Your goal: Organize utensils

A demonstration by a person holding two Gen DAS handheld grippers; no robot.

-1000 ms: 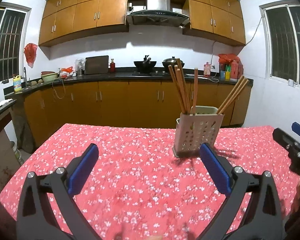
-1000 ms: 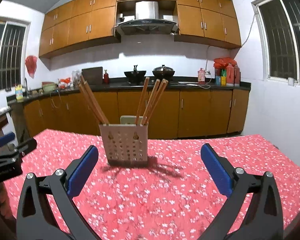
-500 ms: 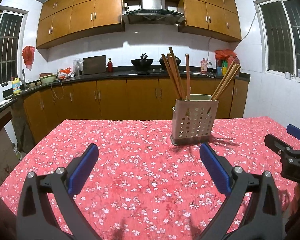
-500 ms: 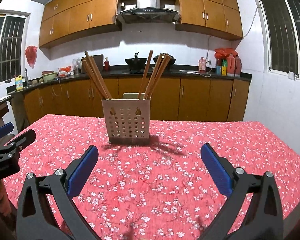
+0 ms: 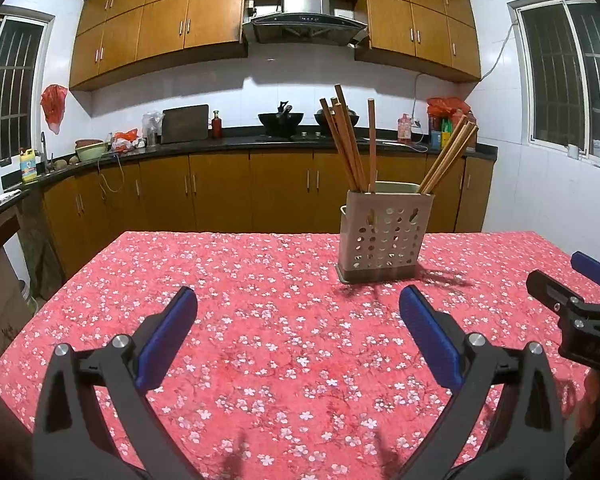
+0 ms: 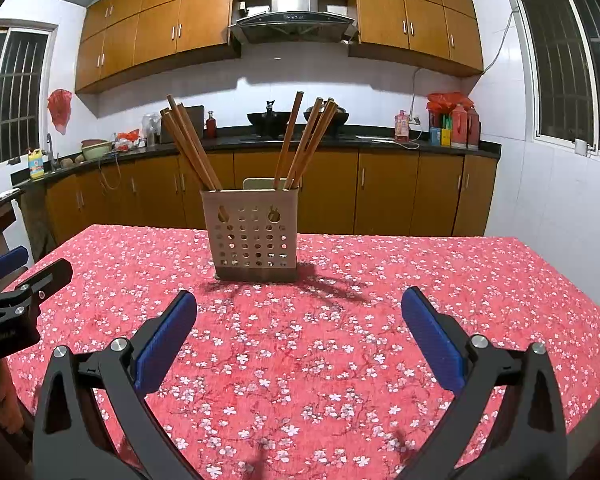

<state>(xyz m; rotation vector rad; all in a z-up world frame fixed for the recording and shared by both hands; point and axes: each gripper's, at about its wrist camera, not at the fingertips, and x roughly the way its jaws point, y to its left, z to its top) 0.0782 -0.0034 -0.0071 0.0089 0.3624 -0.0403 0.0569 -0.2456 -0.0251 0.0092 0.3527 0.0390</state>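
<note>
Chopsticks (image 5: 350,148) fan out of a holder (image 5: 384,236) at the worktop's (image 5: 236,296) twelve o'clock, suggesting tidying finished; left gripper (image 5: 298,320) and right gripper (image 6: 300,320) hover with jaws open, empty.

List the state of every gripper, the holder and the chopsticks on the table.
Left gripper: open, empty, above the tablecloth.
Right gripper: open, empty.
Utensil holder: upright on the table, holding chopsticks.
Chopsticks: standing in the holder, leaning outward in two groups, tips up.
</note>
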